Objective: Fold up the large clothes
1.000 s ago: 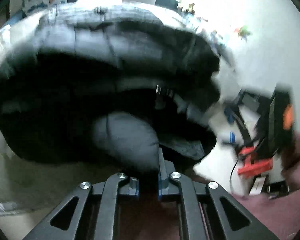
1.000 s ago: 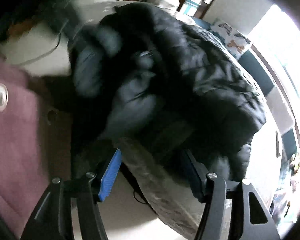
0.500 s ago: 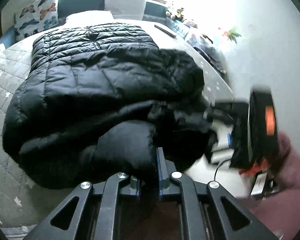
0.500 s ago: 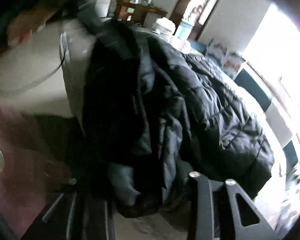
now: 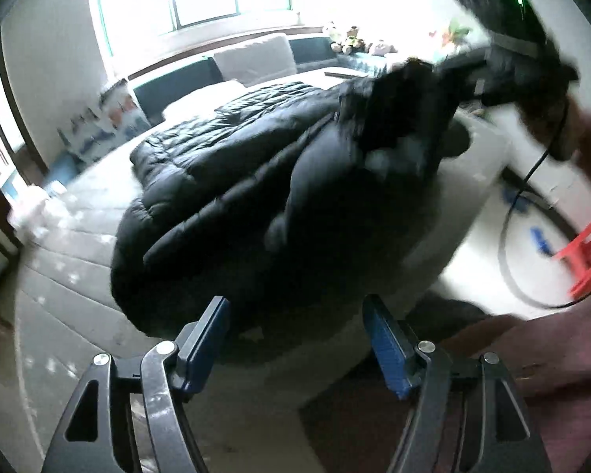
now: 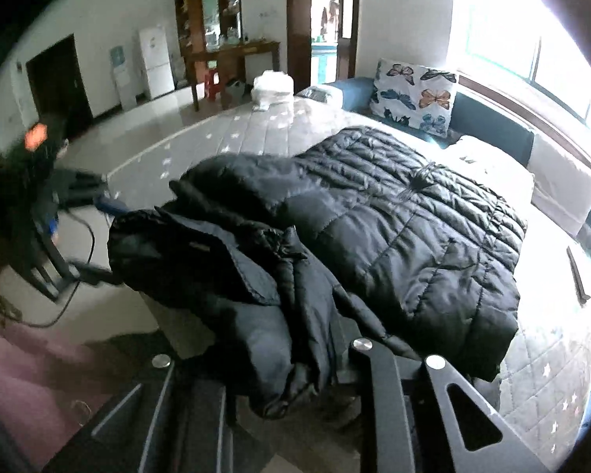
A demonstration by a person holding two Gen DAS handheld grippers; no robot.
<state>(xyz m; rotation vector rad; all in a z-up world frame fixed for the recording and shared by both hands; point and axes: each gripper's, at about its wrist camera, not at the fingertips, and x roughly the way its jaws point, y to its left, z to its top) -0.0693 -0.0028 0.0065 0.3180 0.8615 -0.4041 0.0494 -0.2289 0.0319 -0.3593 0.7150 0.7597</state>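
- The left tongs point(image 5: 295, 339), clamped on a fold of the black quilted puffer jacket point(image 6: 394, 213) half a second ago, have let go; their blue-padded jaws now stand wide apart, holding nothing, just short of the jacket's near edge.
- I judge that one fold is laid down and the left side is free to regrip.
- The right tongs point(image 6: 291, 370) are closed on bunched dark fabric at the jacket's near end.
- The jacket lies on the grey quilted bed point(image 6: 547, 366).

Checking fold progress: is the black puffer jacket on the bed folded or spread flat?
Partly folded. The black puffer jacket lies flat on the bed at its far end, while its near end is bunched and doubled over.
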